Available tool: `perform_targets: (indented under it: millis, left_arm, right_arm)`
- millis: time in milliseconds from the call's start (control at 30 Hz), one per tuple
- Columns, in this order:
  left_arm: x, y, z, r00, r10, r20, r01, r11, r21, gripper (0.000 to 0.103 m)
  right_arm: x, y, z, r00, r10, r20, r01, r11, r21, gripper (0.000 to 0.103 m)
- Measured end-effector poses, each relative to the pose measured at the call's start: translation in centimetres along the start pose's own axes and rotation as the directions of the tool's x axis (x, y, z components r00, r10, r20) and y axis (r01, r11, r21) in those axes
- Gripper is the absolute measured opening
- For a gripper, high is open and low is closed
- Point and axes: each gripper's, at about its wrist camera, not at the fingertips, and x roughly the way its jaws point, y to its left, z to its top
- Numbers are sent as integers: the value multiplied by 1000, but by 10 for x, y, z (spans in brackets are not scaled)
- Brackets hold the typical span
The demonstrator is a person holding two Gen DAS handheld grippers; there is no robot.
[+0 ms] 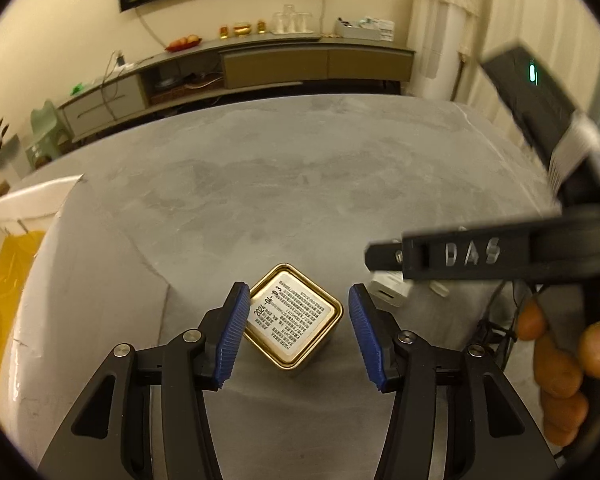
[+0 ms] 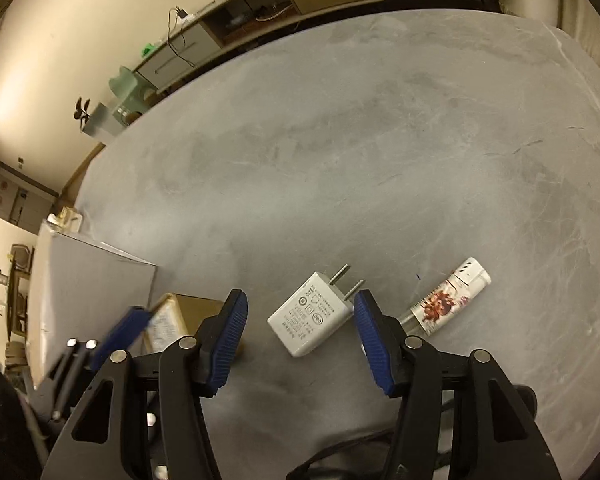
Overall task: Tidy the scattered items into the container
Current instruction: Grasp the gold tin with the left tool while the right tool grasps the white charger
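Note:
A square gold tin [image 1: 294, 317] with a printed white label stands on the grey table. My left gripper [image 1: 299, 334] is open, its blue pads on either side of the tin, not touching it. In the right wrist view a white plug charger [image 2: 312, 314] lies flat between the open pads of my right gripper [image 2: 300, 338]. A lighter [image 2: 446, 298] with a red pattern lies to the charger's right. The gold tin [image 2: 172, 320] and the blurred left gripper [image 2: 124, 332] show at lower left. A white box [image 2: 88, 300], the container, stands at the table's left edge.
The right gripper body [image 1: 512, 256] and the hand holding it cross the right of the left wrist view. The white box's rim [image 1: 32, 196] and a yellow bag [image 1: 4, 280] sit at left. The grey table [image 2: 360, 140] stretches ahead; a sideboard stands beyond.

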Motion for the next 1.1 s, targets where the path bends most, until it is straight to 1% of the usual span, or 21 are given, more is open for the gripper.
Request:
perform_targets:
  millis: [67, 133, 167, 200, 233, 333, 433, 567, 700, 800, 900, 1000, 1100]
  left_arm:
    - [-2, 7, 0, 1000, -27, -6, 27, 999, -37, 54]
    - [-4, 11, 1, 998, -65, -23, 63, 996, -67, 54]
    - [-7, 14, 1, 991, -122, -45, 118, 989, -90, 54]
    - [-9, 16, 0, 982, -177, -65, 169, 979, -114, 54]
    - [-11, 19, -1, 975, -207, -77, 196, 972, -130, 54]
    - [-19, 29, -5, 979, -191, -75, 178, 972, -156, 54]
    - [-16, 21, -7, 983, -169, -72, 160, 980, -116, 54]
    - [-12, 11, -10, 988, -140, -66, 136, 989, -63, 55]
    - [-9, 0, -12, 992, -113, -59, 113, 994, -10, 55]
    - [-11, -5, -13, 989, -136, -54, 136, 991, 10, 55]
    - [-12, -10, -12, 990, -129, -49, 131, 991, 23, 56]
    - [-15, -12, -11, 989, -139, -41, 141, 989, 46, 56]
    - [-8, -17, -14, 989, -134, -61, 139, 987, 86, 58]
  right_arm:
    - [3, 5, 1, 999, -33, 1, 33, 999, -35, 57]
    - [5, 10, 1, 997, -70, 9, 71, 995, -77, 53]
    - [5, 12, 1, 996, -84, 11, 85, 992, -96, 47]
    - [5, 14, 1, 995, -95, 12, 95, 989, -115, 46]
    - [4, 14, 1, 994, -106, 13, 107, 986, -128, 46]
    - [-2, 9, 2, 991, -134, 18, 135, 982, -132, 45]
    - [-5, 5, 2, 990, -139, 17, 140, 982, -127, 46]
    - [-4, 3, 0, 992, -129, 10, 130, 982, -136, 51]
    - [-3, 1, -3, 993, -120, 2, 119, 982, -146, 52]
    - [-5, -2, -3, 993, -114, -3, 112, 982, -150, 51]
    - [-7, -6, -4, 994, -111, -5, 109, 983, -147, 52]
    - [-10, -9, -7, 994, -110, -4, 108, 984, -141, 53]
    - [-11, -9, -10, 994, -112, 0, 111, 983, -144, 53]
